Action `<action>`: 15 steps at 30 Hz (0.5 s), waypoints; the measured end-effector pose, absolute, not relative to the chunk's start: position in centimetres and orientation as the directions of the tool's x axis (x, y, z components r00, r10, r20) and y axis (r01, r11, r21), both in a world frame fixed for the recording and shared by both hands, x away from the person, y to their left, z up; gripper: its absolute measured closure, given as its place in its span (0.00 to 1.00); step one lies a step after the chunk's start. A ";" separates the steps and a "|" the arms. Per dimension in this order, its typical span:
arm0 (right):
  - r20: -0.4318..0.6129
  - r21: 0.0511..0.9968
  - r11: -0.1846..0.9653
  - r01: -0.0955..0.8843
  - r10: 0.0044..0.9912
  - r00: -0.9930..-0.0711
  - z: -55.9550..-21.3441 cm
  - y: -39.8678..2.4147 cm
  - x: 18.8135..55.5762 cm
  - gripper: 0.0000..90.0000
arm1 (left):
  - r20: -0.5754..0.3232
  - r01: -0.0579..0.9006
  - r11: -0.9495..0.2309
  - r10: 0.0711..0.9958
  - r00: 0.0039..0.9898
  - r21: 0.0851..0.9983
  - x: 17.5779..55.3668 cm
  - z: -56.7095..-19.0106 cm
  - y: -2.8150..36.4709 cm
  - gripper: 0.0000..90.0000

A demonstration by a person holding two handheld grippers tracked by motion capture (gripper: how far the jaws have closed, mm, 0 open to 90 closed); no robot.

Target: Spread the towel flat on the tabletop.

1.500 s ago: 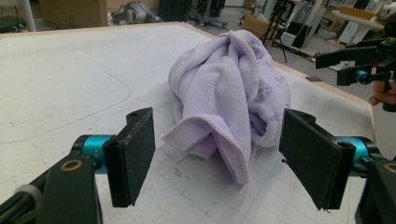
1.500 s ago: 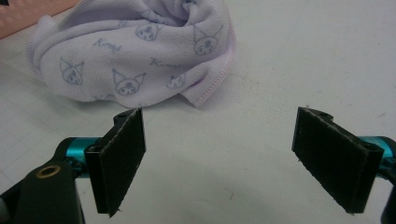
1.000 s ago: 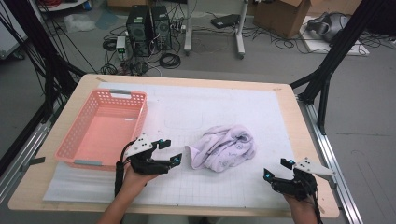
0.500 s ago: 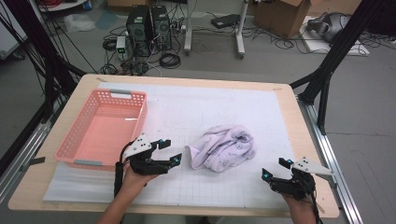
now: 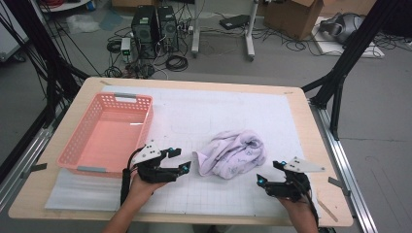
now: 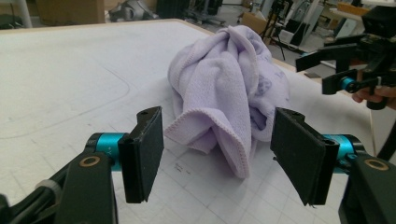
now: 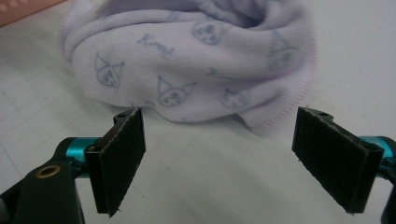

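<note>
A crumpled lilac towel [image 5: 232, 154] with a small cartoon print lies on the white grid mat, right of centre. My left gripper [image 5: 180, 159] sits low just left of it, pointing at it. In the left gripper view the towel [image 6: 224, 88] has a hanging fold reaching between the jaws of my left gripper [image 6: 217, 156]; the jaws have just been closing, but the pads are clear of the cloth. My right gripper [image 5: 268, 172] is open at the towel's near right. In the right gripper view the towel [image 7: 187, 60] lies just beyond my right gripper [image 7: 219, 158].
A pink plastic basket [image 5: 145, 124] stands empty at the left of the table, close behind my left hand. The white mat [image 5: 218, 111] covers most of the wooden table. Black frame legs, computer towers [image 5: 155, 24] and cables lie on the floor beyond the far edge.
My right gripper has moved left, closer to the towel. My left hand has stayed where it was.
</note>
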State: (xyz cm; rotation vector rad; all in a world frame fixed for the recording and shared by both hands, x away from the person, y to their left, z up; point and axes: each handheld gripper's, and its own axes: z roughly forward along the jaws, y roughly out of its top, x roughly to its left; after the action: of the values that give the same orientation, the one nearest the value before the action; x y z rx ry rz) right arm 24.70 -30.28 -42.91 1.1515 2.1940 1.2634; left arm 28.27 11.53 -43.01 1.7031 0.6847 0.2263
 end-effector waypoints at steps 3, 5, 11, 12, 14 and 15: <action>0.064 0.820 0.331 0.467 0.757 -0.650 -43.2 -28.2 25.6 0.28 | -0.217 0.329 -0.118 0.541 0.812 0.937 28.4 -43.2 11.2 0.39; 0.038 0.806 0.372 0.460 0.743 -0.668 -43.5 -27.0 26.3 0.34 | -0.217 0.340 -0.143 0.535 0.817 0.929 28.5 -43.5 10.5 0.39; -0.046 0.744 0.471 0.475 0.744 -0.666 -44.8 -24.9 27.9 0.64 | -0.212 0.358 -0.196 0.522 0.826 0.913 28.8 -43.8 8.8 0.38; -0.064 0.740 0.479 0.471 0.748 -0.660 -44.6 -24.9 27.8 0.78 | -0.204 0.365 -0.227 0.520 0.829 0.903 29.1 -43.9 8.0 0.38; -0.065 0.736 0.488 0.469 0.741 -0.668 -44.4 -25.1 27.5 0.88 | -0.190 0.365 -0.259 0.520 0.833 0.894 29.3 -44.0 7.3 0.38; -0.043 0.737 0.480 0.476 0.736 -0.676 -44.3 -25.4 27.4 0.89 | -0.184 0.365 -0.268 0.521 0.833 0.892 29.3 -44.0 7.1 0.38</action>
State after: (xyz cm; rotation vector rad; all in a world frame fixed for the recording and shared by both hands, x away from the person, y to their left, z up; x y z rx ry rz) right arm 27.37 -25.42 -44.29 1.0180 2.3769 1.0202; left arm 29.32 7.10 -43.96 1.8873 0.6653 0.1734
